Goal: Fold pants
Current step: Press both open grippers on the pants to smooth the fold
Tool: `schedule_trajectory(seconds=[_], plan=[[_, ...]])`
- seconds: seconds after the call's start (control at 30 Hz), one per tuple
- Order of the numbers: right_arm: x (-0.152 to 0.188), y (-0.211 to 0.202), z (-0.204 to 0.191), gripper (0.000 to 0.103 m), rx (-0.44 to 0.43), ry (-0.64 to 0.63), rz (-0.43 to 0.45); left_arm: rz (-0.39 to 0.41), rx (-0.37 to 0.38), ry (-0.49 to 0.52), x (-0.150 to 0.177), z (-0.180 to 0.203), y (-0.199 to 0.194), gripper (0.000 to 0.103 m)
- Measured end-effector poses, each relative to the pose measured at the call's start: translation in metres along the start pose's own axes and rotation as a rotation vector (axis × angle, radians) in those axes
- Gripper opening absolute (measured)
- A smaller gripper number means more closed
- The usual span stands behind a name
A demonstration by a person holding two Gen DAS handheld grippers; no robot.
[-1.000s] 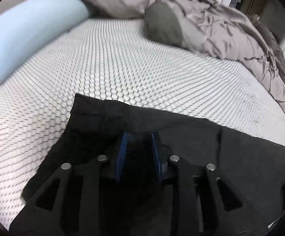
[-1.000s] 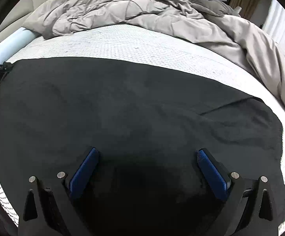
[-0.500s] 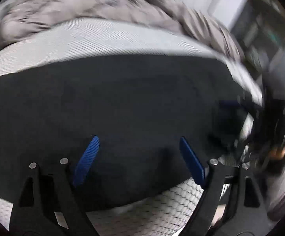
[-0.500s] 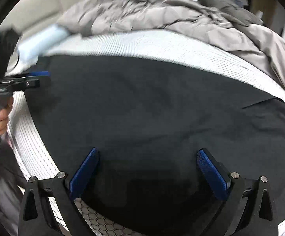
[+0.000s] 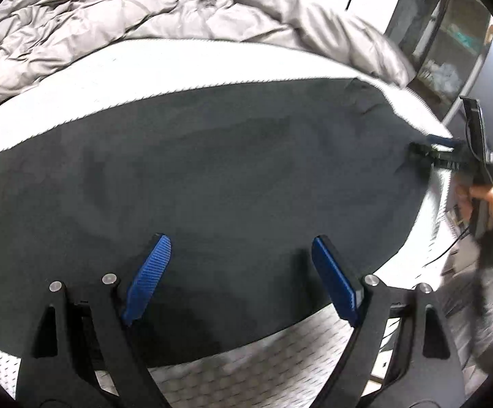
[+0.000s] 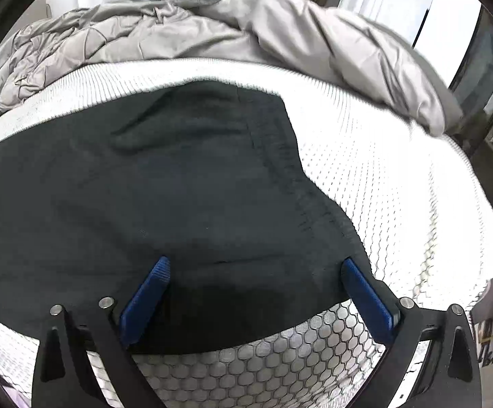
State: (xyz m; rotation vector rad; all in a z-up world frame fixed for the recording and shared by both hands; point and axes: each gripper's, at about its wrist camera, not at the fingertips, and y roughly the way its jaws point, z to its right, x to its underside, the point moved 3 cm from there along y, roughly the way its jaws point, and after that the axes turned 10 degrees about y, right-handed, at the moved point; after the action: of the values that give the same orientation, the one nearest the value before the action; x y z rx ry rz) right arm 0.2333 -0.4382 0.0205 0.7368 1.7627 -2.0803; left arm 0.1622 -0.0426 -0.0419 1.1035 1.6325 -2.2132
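Pants: the black pants [image 5: 232, 183] lie spread flat on the bed's white mattress [image 6: 399, 183], near its front edge. The right wrist view shows a stitched band, likely the waistband, running down the right side of the cloth, and a soft ridge of slack further up.

Fold state: the cloth reads as one broad dark panel, so it may already be folded once lengthwise; a crosswise fold looks not yet made. This is a judgement, since the layers cannot be counted.

Left gripper: the left gripper [image 5: 243, 280] hangs over the near hem, blue pads spread wide, gripping nothing.

Right gripper: the right gripper [image 6: 256, 297] sits above the near corner by the waistband, pads likewise apart and empty. In the left wrist view it appears far right, at the cloth's edge, with the person's hand [image 5: 491, 197] on its handle.

Surroundings: a rumpled grey duvet [image 5: 117, 23] is heaped along the far side of the mattress, well apart from the pants. A dark shelf unit [image 5: 450, 44] stands beyond the bed.

Risk, layers: a shallow pinch at the hem could catch only the top layer, so the lower one stays behind and the fold opens up.

Risk, slack: the ridge near the waistband could get trapped inside the next fold as a crease.

Risk, edge: both grippers work close to the mattress edge; pulling toward it could drag the dark cloth off the bed.
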Motion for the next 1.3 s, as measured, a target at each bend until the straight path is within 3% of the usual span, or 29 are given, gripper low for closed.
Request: schedule_trajectory(seconds=[0.17,0.23,0.3,0.4,0.47,0.57,0.6,0.67,0.7,0.8,0.9,0.97,1.03,1.13,1.27,1.3], plan=[[-0.003,-0.033,-0.072,0.102,-0.221,-0.111,0.070,-0.047,-0.002,0.054,-0.024,0.033,0.030,0.084],[0.000,-0.027,-0.110,0.102,-0.333,-0.162,0.017,-0.092,-0.035,0.073,-0.026,0.037,0.049,0.084],[0.005,-0.011,-0.137,0.102,-0.369,-0.225,-0.039,-0.099,-0.031,0.065,-0.026,0.034,0.055,0.085],[0.009,0.014,-0.145,0.101,-0.261,-0.311,-0.050,-0.101,-0.033,0.051,-0.023,0.025,0.052,0.085],[-0.003,0.023,-0.104,0.101,-0.148,-0.250,-0.026,-0.097,-0.035,0.040,-0.019,0.018,0.049,0.085],[-0.015,0.035,-0.030,0.101,0.127,-0.131,0.033,-0.090,-0.032,0.045,-0.014,0.012,0.045,0.085],[-0.017,0.041,-0.002,0.103,0.160,-0.050,0.031,-0.085,-0.037,0.040,-0.014,0.011,0.042,0.085],[-0.017,0.042,0.022,0.102,0.018,0.089,-0.006,-0.076,-0.050,0.025,-0.015,0.009,0.037,0.085],[-0.020,0.037,0.023,0.101,0.003,0.111,-0.001,-0.068,-0.050,0.019,-0.016,0.010,0.033,0.085],[-0.025,0.003,0.003,0.101,0.042,0.045,0.093,-0.026,0.006,0.044,-0.021,0.026,0.022,0.085],[-0.018,-0.030,-0.031,0.101,-0.072,0.001,0.146,-0.017,0.065,0.131,-0.021,0.058,0.025,0.085],[-0.011,-0.041,-0.060,0.102,-0.122,-0.069,0.154,-0.054,0.055,0.210,-0.016,0.075,0.036,0.085],[-0.009,-0.043,-0.088,0.101,-0.081,-0.185,0.173,-0.063,0.013,0.266,-0.011,0.082,0.043,0.087],[-0.004,-0.034,-0.099,0.102,0.040,-0.289,0.175,-0.068,0.049,0.223,-0.010,0.074,0.041,0.088],[-0.011,-0.010,-0.028,0.102,0.196,-0.121,0.105,-0.062,0.046,0.181,-0.009,0.064,0.036,0.088],[-0.019,-0.006,-0.011,0.102,0.187,-0.062,0.098,-0.053,0.050,0.172,-0.011,0.066,0.034,0.088]])
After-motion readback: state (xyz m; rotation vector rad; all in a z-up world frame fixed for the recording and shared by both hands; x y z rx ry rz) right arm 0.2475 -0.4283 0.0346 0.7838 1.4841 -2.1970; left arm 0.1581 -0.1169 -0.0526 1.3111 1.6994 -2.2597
